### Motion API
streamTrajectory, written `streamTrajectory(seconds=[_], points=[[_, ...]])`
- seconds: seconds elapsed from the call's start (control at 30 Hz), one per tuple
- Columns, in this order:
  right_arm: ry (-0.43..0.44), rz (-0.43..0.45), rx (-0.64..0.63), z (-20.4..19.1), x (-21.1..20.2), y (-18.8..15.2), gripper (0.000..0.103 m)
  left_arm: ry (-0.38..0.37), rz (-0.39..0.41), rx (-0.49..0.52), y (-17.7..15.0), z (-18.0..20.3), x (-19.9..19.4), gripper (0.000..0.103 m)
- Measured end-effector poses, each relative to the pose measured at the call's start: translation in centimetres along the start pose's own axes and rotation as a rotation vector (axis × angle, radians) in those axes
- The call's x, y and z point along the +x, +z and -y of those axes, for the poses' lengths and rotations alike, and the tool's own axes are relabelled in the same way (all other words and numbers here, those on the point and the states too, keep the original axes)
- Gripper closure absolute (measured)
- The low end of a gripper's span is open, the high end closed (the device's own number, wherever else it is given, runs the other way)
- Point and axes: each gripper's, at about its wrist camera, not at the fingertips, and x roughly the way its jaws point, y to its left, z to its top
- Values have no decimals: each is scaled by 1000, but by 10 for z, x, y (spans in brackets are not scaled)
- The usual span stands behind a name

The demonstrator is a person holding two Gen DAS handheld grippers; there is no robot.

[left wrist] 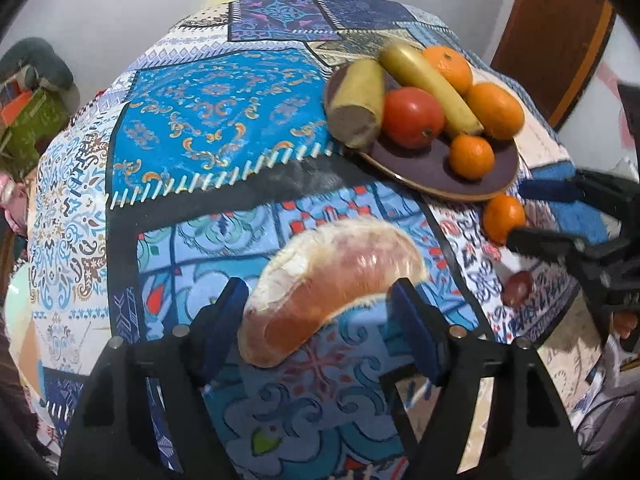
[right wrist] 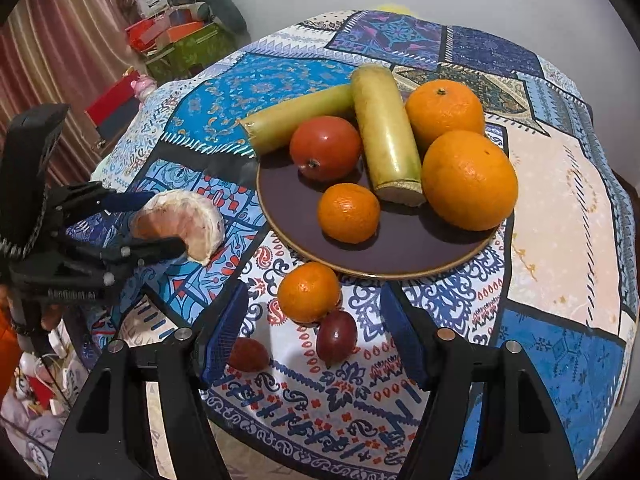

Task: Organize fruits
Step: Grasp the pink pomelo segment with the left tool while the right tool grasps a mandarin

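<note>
A peeled pomelo segment (left wrist: 332, 284) lies between the blue pads of my left gripper (left wrist: 320, 316); the jaws stand wide on either side of it, and I cannot tell if they touch it. The segment (right wrist: 180, 222) also shows in the right wrist view with the left gripper (right wrist: 140, 224) around it. A dark plate (right wrist: 400, 248) holds two sugarcane pieces (right wrist: 384, 136), a red tomato-like fruit (right wrist: 326, 148) and three oranges (right wrist: 468, 180). My right gripper (right wrist: 316, 336) is open around a loose orange (right wrist: 308, 292) and two dark passion fruits (right wrist: 336, 336) on the cloth.
A patterned patchwork cloth (left wrist: 216, 120) covers the round table. Boxes and clutter (right wrist: 176, 44) stand at the far left by a curtain. A wooden door (left wrist: 556, 28) is at the far right. The table's front edge is near my right gripper.
</note>
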Motion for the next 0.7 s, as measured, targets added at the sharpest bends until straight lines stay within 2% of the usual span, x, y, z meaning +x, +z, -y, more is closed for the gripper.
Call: streamTrajectory(seconds=[0.13,0.2,0.27,0.43,0.6,0.7], points=[[14,-9,-17,-2,4,1,55,-62,-17,0,-12,7,-7,40],[14,-12,-22,-2,6,1,56,-121,-24,16,-21,13,-14,45],[23,-18,-18,-2,9,1,57,-138,-32,30,-25,18,-17,46],[19,-22,-21,-4,13,0,70,-64,-34,-2,-16,13,-13,46],[33,-7,-24,-4,9,1,71,-55,-49,-11,3,10,3,46],[40,5,-25,-2,3,1,71,-29,-56,33,8,24,13,46]])
